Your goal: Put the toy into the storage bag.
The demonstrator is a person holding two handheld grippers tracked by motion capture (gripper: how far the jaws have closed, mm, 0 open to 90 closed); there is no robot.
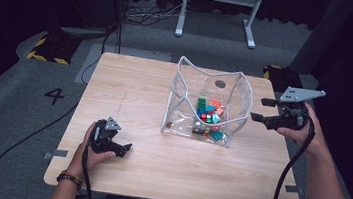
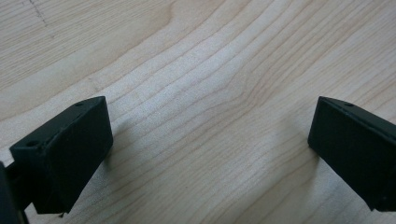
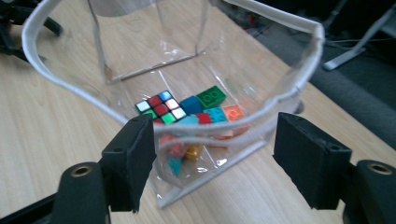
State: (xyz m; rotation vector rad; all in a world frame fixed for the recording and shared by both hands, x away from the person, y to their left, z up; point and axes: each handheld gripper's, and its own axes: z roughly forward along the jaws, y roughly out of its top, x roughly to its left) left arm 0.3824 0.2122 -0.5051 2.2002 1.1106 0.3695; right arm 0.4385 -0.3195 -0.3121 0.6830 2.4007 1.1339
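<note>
Bag [image 1: 208, 103] of clear plastic stands open on the far right of the table [image 1: 130, 89], coloured bricks [image 3: 211, 99] and a puzzle cube [image 3: 161, 107] inside. The right gripper [image 1: 263, 110] hangs just right of its white rim, jaws wide, gripping nothing. To hold it well, I'd say close squarely on that rim. The left gripper [image 1: 119, 149] rests open at the near left.

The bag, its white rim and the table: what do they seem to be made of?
The bag looks like clear, glossy soft plastic: the toys inside show through its walls, which sag and catch reflections. Its rim seems a matte white fabric or vinyl binding; which one is unclear. The table looks like pale wood or wood-grain laminate, with a smooth matte surface.
</note>
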